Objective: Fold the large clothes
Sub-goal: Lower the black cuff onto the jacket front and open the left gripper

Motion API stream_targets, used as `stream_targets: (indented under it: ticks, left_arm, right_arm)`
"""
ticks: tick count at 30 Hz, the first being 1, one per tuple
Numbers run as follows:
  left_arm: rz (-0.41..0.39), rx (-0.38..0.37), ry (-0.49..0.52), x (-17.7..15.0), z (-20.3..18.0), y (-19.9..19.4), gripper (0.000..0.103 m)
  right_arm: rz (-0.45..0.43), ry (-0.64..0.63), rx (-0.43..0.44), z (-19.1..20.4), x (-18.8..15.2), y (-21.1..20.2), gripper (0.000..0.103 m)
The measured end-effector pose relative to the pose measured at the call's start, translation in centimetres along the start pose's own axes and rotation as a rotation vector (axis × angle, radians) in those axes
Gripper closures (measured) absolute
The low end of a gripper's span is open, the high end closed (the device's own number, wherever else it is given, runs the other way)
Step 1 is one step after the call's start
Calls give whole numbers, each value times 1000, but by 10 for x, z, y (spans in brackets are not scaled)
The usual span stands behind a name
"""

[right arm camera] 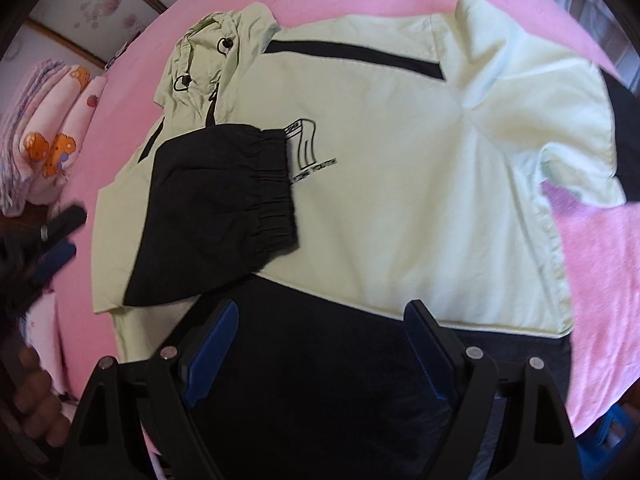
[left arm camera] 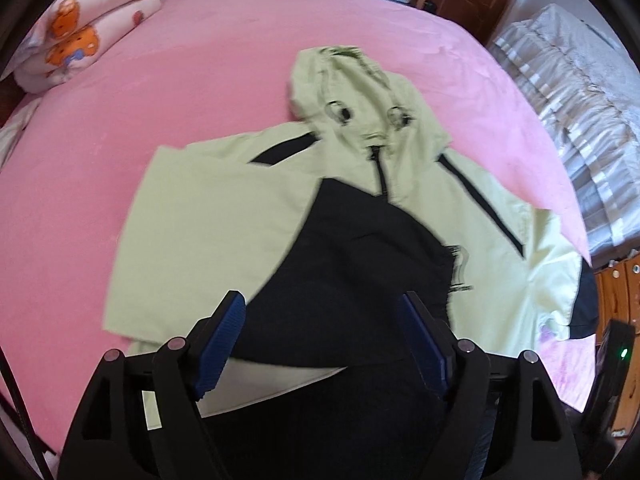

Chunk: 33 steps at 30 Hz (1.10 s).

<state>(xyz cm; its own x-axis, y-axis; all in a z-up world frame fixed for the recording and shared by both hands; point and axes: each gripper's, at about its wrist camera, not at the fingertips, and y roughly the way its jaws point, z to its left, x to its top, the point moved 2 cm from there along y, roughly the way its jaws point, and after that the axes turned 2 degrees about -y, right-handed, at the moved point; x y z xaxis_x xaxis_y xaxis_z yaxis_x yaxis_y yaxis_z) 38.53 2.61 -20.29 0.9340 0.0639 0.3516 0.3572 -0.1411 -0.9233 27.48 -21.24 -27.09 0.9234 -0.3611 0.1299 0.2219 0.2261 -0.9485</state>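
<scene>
A bed under a pink cover carried everything, and the pale green hooded jacket lay spread flat across its middle, front side up, with the hood pointing toward the far edge of the bed and the dark lower panel of the jacket toward the near edge. One black sleeve was folded inward over the chest, its gathered elastic cuff resting just beside the small printed logo; the other sleeve lay out toward the bed's side edge, green at the shoulder and black lower down. A folded pink quilt with orange cartoon figures sat at the far corner of the bed. In the left wrist view the left tongs hung above the folded black sleeve with the blue pads standing well apart, clamped on nothing. In the right wrist view the right tongs hovered over the dark lower panel near the bed's near edge, pads likewise spread wide with only cloth beneath them and nothing pinched. The person's hand showed at the lower left of that view, blurred
</scene>
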Motion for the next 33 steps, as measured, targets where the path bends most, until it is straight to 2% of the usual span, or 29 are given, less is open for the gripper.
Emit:
stream_targets:
  ticks: [4,7,8,13,19,23,28,32,33]
  left_arm:
    - [24,71,-74,-15,48,0,25]
    - [41,114,-141,-29,82,2,25]
    - [55,118,-162,-33,92,3,25]
    - [101,128,-273,-61,141,11,25]
    - [121,175,-304,-79,182,31,25]
    - [126,195,-285,-83,197,47,25]
    - [129,187,-280,-86,215,63,25]
    - [109,151,-280,-85,223,72,25]
    - [102,143,-278,-84,224,73,25]
  right_arm:
    - [50,84,88,11,1,19,33]
    - [82,112,117,21,3,37,38]
    - [90,116,122,25,4,43,40]
    - [134,162,142,36,13,70,59]
    - [85,169,115,48,30,81,63]
    - [55,237,110,46,38,91,66]
    - [5,268,67,47,46,95,67]
    - [-42,296,41,45,53,96,67]
    - [-51,294,30,45,53,96,72]
